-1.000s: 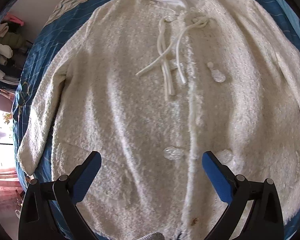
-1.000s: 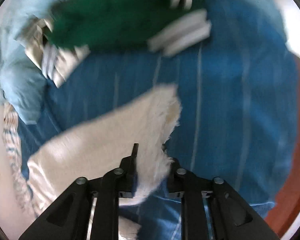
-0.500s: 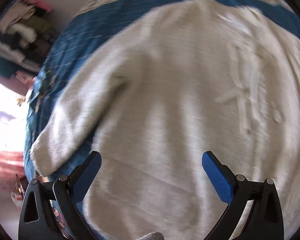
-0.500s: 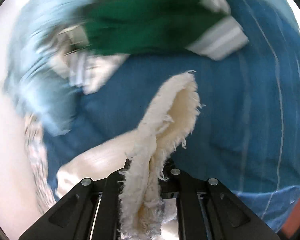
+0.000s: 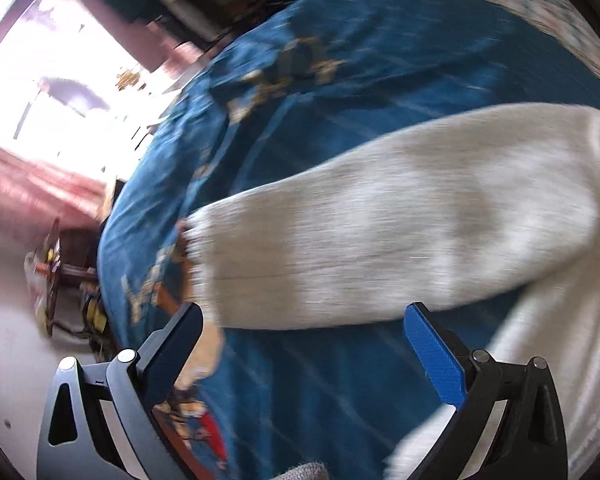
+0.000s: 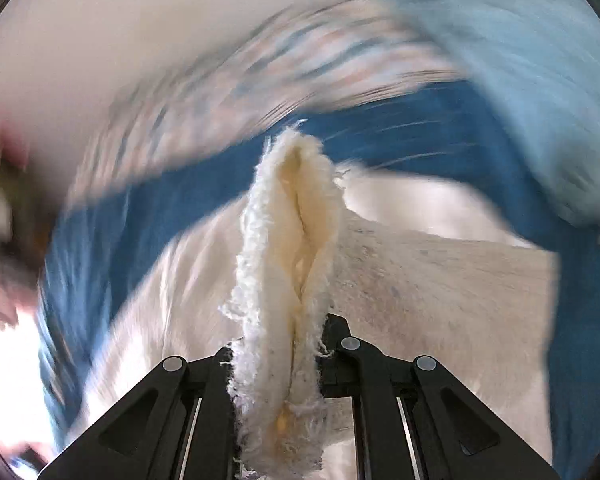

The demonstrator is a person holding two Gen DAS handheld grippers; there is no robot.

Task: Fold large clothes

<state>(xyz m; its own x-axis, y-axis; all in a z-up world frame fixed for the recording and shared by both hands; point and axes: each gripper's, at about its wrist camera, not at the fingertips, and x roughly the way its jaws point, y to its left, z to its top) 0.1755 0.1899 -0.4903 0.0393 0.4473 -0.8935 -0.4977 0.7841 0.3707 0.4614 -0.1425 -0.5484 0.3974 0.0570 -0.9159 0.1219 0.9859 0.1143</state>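
A cream fuzzy cardigan lies spread on a blue bedspread (image 5: 340,92). In the left wrist view its left sleeve (image 5: 380,248) stretches flat across the bed, its frayed cuff at the left. My left gripper (image 5: 300,340) hangs open just above the sleeve, with nothing between its blue-padded fingers (image 5: 436,356). In the right wrist view my right gripper (image 6: 280,336) is shut on the other sleeve's cuff (image 6: 292,224), which stands up bunched and frayed between the jaws. The cardigan's body (image 6: 420,272) lies blurred below it.
The bed's edge drops at the left to a pale floor (image 5: 8,320) with small clutter and a bright window beyond. A patterned sheet (image 6: 220,80) and a light blue cloth (image 6: 520,60) lie at the far side of the bedspread (image 6: 380,132).
My left gripper swept left from the cardigan's front to over its sleeve, rolling as it went. My right gripper closed on the other cuff, lifted it and swung it over the cardigan's body.
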